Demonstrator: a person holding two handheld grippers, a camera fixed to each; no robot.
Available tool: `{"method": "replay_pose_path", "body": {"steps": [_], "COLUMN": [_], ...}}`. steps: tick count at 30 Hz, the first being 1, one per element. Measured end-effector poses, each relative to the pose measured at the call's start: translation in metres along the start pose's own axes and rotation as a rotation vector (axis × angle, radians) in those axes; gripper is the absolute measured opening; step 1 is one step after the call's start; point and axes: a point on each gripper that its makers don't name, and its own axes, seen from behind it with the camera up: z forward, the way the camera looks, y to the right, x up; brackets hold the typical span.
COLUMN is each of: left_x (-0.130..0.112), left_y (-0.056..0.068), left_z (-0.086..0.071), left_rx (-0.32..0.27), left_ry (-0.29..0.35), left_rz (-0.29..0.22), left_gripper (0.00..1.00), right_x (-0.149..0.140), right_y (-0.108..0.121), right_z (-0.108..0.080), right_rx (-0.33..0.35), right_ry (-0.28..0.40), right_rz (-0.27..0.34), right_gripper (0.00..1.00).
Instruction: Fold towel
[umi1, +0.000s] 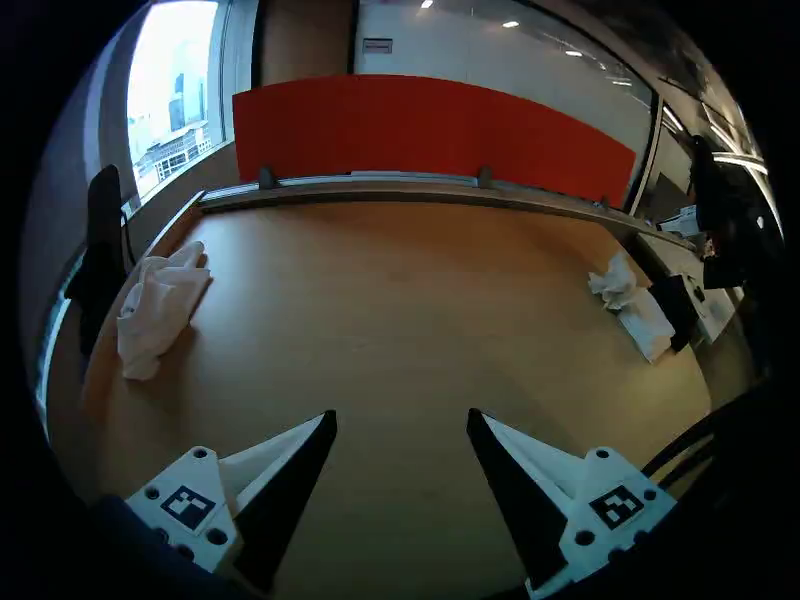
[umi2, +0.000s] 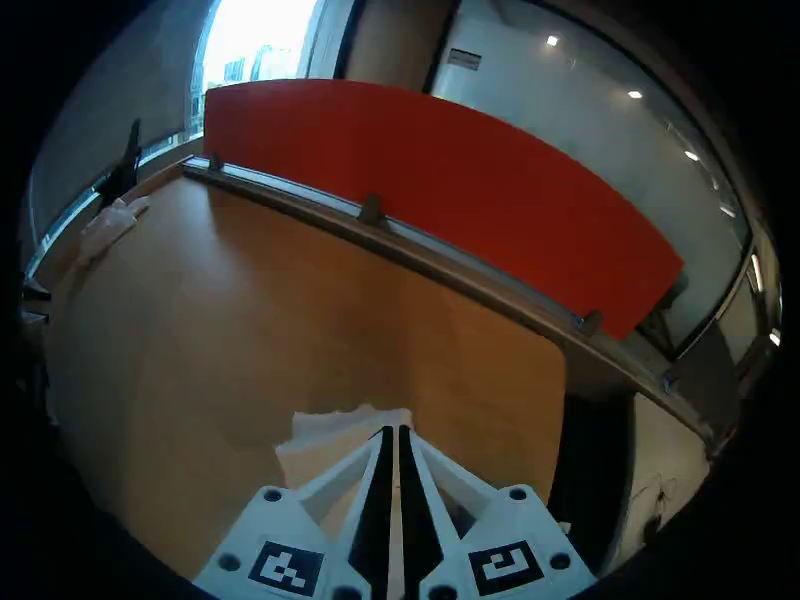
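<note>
- Towel (umi2: 335, 440), white and rumpled, lay on the desk (umi2: 230, 320) right at the fingertips of the right gripper (umi2: 394, 432), spreading to their left.
- The right gripper's fingers were pressed almost together, with a thin strip of the cloth pinched between them.
- The left gripper (umi1: 400, 415) hung wide open above bare desk, holding nothing.
- A second towel (umi1: 158, 300) lay crumpled well ahead and to the left of the left gripper.
- A red partition (umi1: 430, 130) stood beyond the desk's far edge.
</note>
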Motion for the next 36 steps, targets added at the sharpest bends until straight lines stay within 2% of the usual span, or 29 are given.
{"method": "replay_pose_path", "body": {"steps": [13, 17, 19, 23, 27, 36], "left_x": [-0.003, -0.006, -0.007, -0.01, -0.012, -0.014], "left_y": [0.005, 0.004, 0.003, 0.0, -0.002, -0.002], "left_z": [0.001, 0.0, -0.001, -0.002, -0.003, -0.001], "left_rx": [0.0, 0.007, 0.014, 0.028, 0.039, 0.052], "left_ry": [-0.009, -0.013, -0.015, -0.021, -0.024, -0.031], "left_rz": [-0.003, -0.007, -0.013, -0.028, -0.04, -0.056], "left_gripper": [0.97, 0.97, 0.97, 0.97, 0.97, 0.97], "right_x": [-0.008, -0.007, -0.007, -0.008, -0.009, -0.005], "right_y": [-0.004, -0.004, -0.004, -0.004, -0.006, -0.01], "right_z": [0.009, 0.016, 0.021, 0.031, 0.041, 0.058], "right_rx": [0.004, 0.007, 0.01, 0.018, 0.027, 0.048], "right_ry": [-0.011, -0.013, -0.016, -0.025, -0.032, -0.039], "right_rz": [-0.006, -0.004, -0.002, -0.004, -0.007, -0.009], "right_gripper": [0.05, 0.27, 0.43, 0.58, 0.63, 0.63]}}
